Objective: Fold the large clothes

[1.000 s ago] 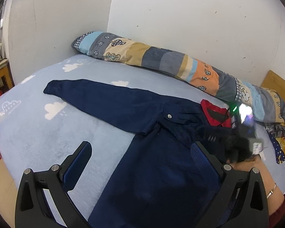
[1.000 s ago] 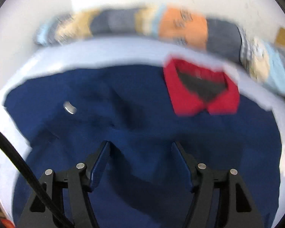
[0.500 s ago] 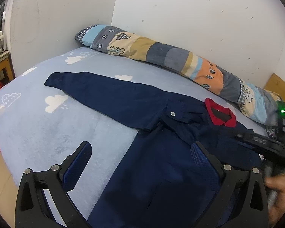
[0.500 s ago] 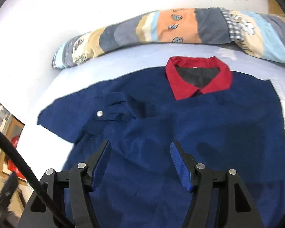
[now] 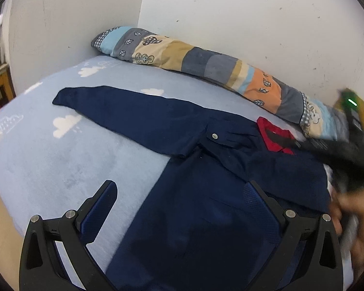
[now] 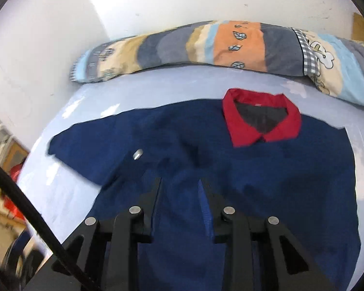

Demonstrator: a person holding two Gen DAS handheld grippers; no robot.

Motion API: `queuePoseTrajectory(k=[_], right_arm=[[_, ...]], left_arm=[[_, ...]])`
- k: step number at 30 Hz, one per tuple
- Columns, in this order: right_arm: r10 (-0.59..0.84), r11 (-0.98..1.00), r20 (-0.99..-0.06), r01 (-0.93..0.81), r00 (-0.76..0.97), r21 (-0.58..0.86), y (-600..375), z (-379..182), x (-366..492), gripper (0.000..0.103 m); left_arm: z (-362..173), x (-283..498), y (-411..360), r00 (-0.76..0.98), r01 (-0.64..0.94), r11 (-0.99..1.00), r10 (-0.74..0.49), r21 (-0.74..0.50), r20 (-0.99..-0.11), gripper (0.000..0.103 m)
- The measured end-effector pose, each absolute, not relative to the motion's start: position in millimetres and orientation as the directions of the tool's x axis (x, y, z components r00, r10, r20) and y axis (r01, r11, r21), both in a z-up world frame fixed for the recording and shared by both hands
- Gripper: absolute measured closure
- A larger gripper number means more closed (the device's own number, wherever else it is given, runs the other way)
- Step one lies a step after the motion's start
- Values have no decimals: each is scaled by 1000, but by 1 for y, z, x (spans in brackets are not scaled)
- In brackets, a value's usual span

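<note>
A navy shirt [image 5: 201, 208] with a red collar [image 5: 275, 137] lies flat on the bed, one long sleeve [image 5: 123, 114] stretched out to the left. It also shows in the right wrist view [image 6: 267, 184], with its collar [image 6: 262, 123] at the far side. My left gripper [image 5: 182, 198] is open and empty above the shirt's left side. My right gripper [image 6: 180, 186] hovers above the shirt's middle with its jaws narrowed to a small gap and nothing between them. The right gripper also appears blurred in the left wrist view [image 5: 339, 160].
The bed has a light blue cover with white clouds [image 5: 48, 150]. A long patchwork bolster [image 5: 206, 65] lies along the white wall. Wooden furniture and red items [image 6: 9, 177] stand beside the bed on the left.
My right gripper's jaws have come much closer together and it has moved over the shirt's middle. My left gripper has stayed open, with only a slight shift of view.
</note>
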State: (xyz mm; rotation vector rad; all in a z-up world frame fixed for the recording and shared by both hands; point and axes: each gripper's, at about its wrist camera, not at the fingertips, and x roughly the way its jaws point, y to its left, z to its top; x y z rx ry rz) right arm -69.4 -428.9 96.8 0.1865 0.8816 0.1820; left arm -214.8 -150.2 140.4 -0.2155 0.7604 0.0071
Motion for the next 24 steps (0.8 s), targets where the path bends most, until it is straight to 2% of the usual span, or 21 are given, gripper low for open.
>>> queuePoseTrajectory(k=[1, 2, 3, 5, 9, 13, 17, 18, 20, 24], right_arm=[[247, 964, -751, -80, 612, 252, -426, 91, -52, 70], [242, 965, -763, -69, 599, 252, -422, 83, -38, 75], [218, 971, -782, -46, 585, 236, -417, 73, -22, 87], [218, 970, -816, -24, 536, 244, -407, 47, 7, 95], [119, 989, -862, 15, 493, 145, -392, -1, 49, 95], [9, 1000, -839, 4, 544, 13, -393, 15, 60, 87], [119, 992, -766, -51, 632, 112, -397, 58, 31, 73], [148, 989, -754, -74, 640, 132, -393, 62, 23, 73], [200, 980, -775, -124, 599, 157, -378, 53, 14, 73], [180, 972, -868, -219, 464, 85, -334, -2, -1, 70]], left_arm=[[140, -215, -147, 724, -86, 975, -81, -206, -685, 0], [140, -215, -146, 723, -86, 972, -91, -220, -685, 0], [140, -214, -144, 723, -86, 970, -97, -229, -684, 0], [141, -212, -142, 725, -93, 972, -83, -216, -683, 0], [136, -208, -143, 713, -86, 972, -93, -218, -695, 0], [136, -208, -143, 712, -74, 975, -94, -208, -696, 0], [137, -210, -139, 719, -94, 968, -96, -233, -688, 0], [138, -210, -139, 719, -97, 967, -95, -234, -688, 0], [139, -210, -141, 724, -99, 969, -85, -225, -685, 0], [140, -209, -142, 729, -100, 977, -57, -189, -682, 0]])
